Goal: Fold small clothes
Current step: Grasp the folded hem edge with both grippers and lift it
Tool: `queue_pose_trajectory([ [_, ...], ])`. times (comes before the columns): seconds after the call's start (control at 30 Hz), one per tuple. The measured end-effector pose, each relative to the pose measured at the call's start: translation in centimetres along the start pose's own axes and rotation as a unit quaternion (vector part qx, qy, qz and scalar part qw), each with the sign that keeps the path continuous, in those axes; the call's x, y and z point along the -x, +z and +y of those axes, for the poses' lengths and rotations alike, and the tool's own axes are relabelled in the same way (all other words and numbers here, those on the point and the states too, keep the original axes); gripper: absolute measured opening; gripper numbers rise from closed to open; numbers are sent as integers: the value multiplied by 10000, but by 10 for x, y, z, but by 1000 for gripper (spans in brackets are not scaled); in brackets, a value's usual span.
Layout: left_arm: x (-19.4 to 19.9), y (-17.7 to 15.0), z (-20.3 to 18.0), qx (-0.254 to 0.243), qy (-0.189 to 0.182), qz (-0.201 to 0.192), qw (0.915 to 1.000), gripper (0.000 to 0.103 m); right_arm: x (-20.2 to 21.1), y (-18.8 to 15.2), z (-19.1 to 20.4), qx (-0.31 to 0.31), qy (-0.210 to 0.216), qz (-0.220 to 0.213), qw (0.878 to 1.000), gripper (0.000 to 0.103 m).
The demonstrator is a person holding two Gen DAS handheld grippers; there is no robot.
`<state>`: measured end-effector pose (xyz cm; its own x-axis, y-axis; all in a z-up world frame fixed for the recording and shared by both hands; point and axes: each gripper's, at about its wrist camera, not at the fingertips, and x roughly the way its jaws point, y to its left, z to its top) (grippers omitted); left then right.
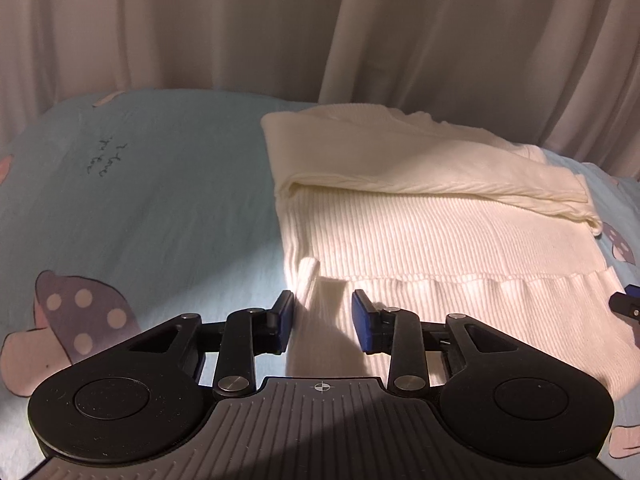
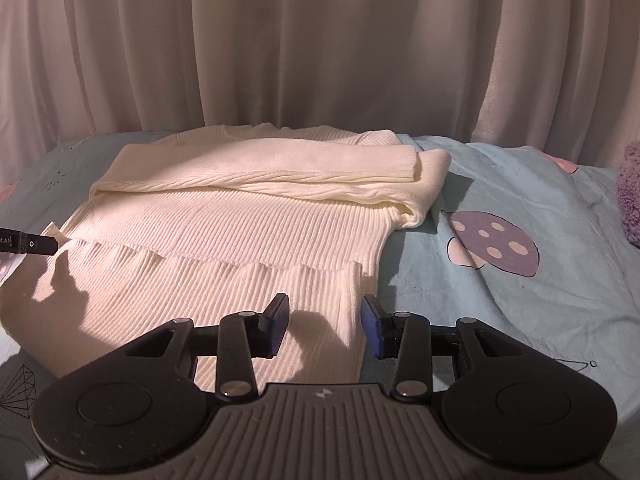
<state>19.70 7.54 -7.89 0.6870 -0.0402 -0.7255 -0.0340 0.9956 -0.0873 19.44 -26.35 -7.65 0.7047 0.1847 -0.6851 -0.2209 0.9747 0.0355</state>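
Note:
A cream ribbed sweater (image 1: 420,232) lies flat on the bed, its sleeves folded across the chest; it also shows in the right wrist view (image 2: 224,232). My left gripper (image 1: 322,322) is open, its blue pads either side of the sweater's near left hem corner. My right gripper (image 2: 324,324) is open, straddling the near right hem corner. The right gripper's tip shows at the far right of the left wrist view (image 1: 626,304). The left gripper's tip shows at the left edge of the right wrist view (image 2: 32,244).
The bed has a light blue sheet (image 1: 160,208) printed with purple mushrooms (image 2: 496,244). Pale curtains (image 2: 320,40) hang close behind the bed. A fuzzy purple item (image 2: 630,192) sits at the far right edge.

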Motion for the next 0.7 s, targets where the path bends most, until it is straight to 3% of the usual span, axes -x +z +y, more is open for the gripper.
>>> queue_pose_trajectory([
  [0.13,-6,1,-3,-119,-25,82,9999,15,-6,0,-5,-100,88,55,9999,34],
  [0.3,-7,2,0,-109,-138,78,9998,11,-8,1,-8,-204,292,24,9994,9],
  [0.53,-16,3,0,-125,-229,115,9996,15,-15,3,-13,-360,463,120,9982,14],
  [0.7,-16,7,2,-97,-308,222,9992,12,-17,3,-21,-549,655,189,9962,14],
])
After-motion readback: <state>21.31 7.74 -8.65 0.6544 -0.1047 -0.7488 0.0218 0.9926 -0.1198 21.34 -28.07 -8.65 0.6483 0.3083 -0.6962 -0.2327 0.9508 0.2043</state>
